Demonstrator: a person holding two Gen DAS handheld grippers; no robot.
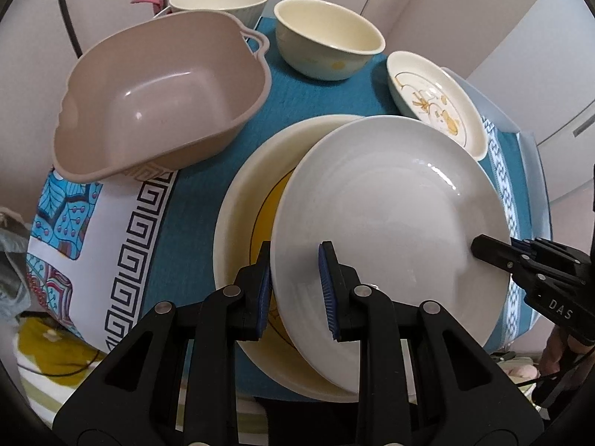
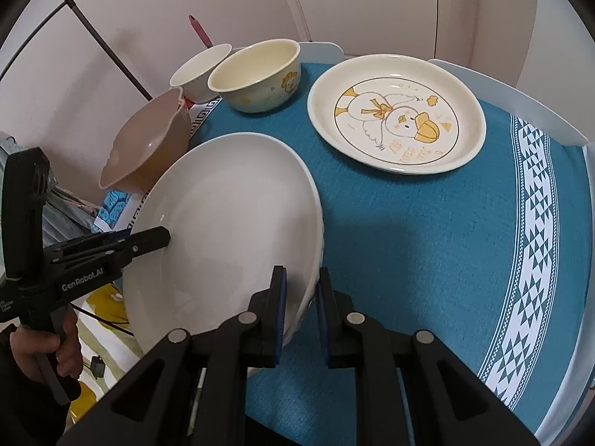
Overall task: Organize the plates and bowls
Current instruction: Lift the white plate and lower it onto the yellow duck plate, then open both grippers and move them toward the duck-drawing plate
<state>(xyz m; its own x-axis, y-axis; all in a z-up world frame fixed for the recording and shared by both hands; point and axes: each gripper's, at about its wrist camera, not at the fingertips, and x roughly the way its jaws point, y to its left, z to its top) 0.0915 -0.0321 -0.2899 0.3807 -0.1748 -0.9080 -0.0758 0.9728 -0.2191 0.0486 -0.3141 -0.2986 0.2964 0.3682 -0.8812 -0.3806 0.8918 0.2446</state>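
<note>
A plain white plate [image 1: 390, 230] lies on a cream plate with a yellow ring [image 1: 238, 223]; it also shows in the right wrist view [image 2: 230, 230]. My left gripper [image 1: 293, 286] has its jaws around the white plate's near rim, shut on it. My right gripper [image 2: 300, 312] grips the opposite rim, and it shows in the left wrist view [image 1: 494, 252]. A cream duck plate [image 2: 398, 115] lies farther back. Two cream bowls [image 2: 256, 74] [image 2: 199, 70] stand at the far edge. A beige square basin [image 1: 160, 100] sits at the left.
The table carries a blue patterned cloth [image 2: 427, 230]. White raised edge panels [image 2: 520, 104] border the far right side. A pink-handled item [image 2: 200, 31] and a dark metal rail [image 2: 100, 41] stand behind the table by the wall.
</note>
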